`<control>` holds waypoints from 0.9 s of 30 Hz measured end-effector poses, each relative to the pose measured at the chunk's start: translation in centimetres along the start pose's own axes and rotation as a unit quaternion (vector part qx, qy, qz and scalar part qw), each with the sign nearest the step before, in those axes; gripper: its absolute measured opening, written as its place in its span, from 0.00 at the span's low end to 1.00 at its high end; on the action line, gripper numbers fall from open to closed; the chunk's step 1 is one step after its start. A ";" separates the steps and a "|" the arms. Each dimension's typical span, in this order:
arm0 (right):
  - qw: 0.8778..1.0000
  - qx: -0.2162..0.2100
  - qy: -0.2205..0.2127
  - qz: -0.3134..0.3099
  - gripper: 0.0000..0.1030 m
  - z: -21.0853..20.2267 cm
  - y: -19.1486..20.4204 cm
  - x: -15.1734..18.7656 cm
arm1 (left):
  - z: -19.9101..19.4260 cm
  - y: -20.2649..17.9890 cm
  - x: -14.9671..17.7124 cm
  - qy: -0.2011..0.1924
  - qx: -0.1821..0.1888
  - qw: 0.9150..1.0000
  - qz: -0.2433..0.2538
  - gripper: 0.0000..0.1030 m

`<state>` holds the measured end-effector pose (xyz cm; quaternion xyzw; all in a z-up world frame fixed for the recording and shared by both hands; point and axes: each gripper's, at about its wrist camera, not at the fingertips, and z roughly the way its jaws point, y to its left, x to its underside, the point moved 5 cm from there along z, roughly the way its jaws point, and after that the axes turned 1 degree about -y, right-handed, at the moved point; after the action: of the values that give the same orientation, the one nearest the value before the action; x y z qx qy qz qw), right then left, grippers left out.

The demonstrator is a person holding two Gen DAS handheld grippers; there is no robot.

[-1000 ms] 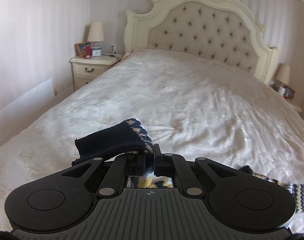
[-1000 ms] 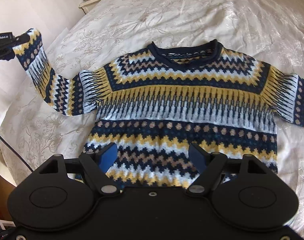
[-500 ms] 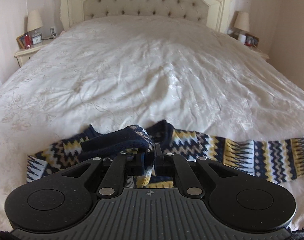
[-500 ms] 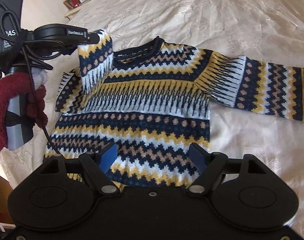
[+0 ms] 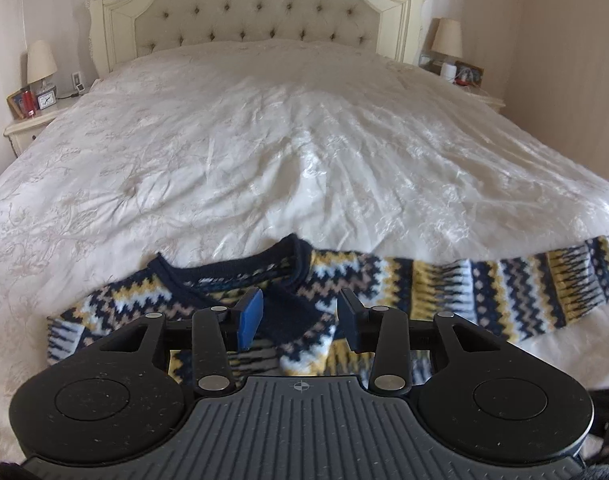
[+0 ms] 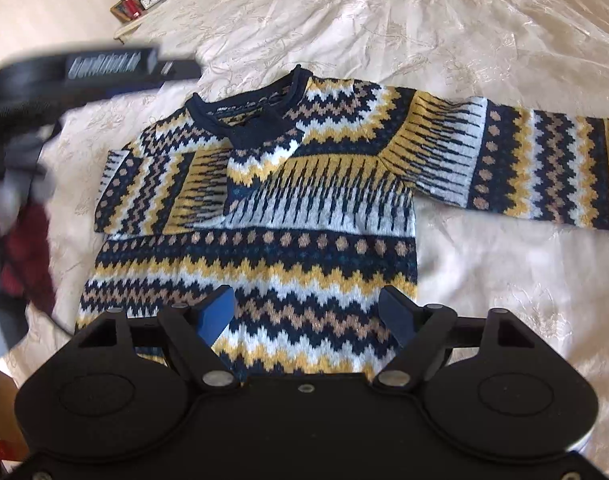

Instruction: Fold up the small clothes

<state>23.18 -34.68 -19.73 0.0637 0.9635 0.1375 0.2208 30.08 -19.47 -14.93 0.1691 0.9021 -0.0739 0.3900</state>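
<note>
Left tongs (image 5: 298, 316) just opening, cuff (image 5: 300, 322) lying loose between pads.

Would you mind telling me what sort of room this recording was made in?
Almost certainly a bedroom: a large bed with a tufted headboard, and nightstands either side bearing a table lamp and an alarm clock.

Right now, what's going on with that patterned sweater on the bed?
A person with a hand-held claw in each hand is folding a patterned sweater spread on the bed. The left claw has just been opening and no longer pinches the sleeve cuff, which lies folded across the chest. The right claw hangs open above the hem, touching nothing. The other sleeve still lies stretched out to the side, not yet folded.
</note>
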 end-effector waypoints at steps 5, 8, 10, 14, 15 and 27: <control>1.000 0.001 -0.008 0.014 0.78 1.6 0.6 -2.0 | 0.5 6.2 4.6 0.063 -0.050 0.997 -0.015 0.39; 1.000 0.010 -0.011 0.005 0.78 2.8 1.5 -3.7 | 0.7 10.4 6.5 0.090 -0.079 0.992 -0.037 0.39; 1.000 0.018 -0.012 -0.010 0.78 3.8 2.5 -4.8 | 1.1 12.9 7.3 0.105 -0.096 0.989 -0.051 0.39; 0.998 0.039 -0.015 -0.044 0.78 6.4 4.9 -7.0 | 2.0 17.1 7.9 0.122 -0.117 0.983 -0.077 0.39; 0.997 0.046 -0.015 -0.053 0.78 7.1 5.5 -7.6 | 2.3 18.0 8.0 0.125 -0.119 0.982 -0.082 0.39; 0.973 0.155 0.014 -0.170 0.69 14.5 8.0 -9.5 | 6.5 20.9 8.4 0.154 -0.120 0.977 -0.087 0.39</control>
<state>38.57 -25.34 -26.10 -0.0691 0.9729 -0.0521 0.2144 36.67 0.36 -25.51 0.0513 0.9649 0.0281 0.2559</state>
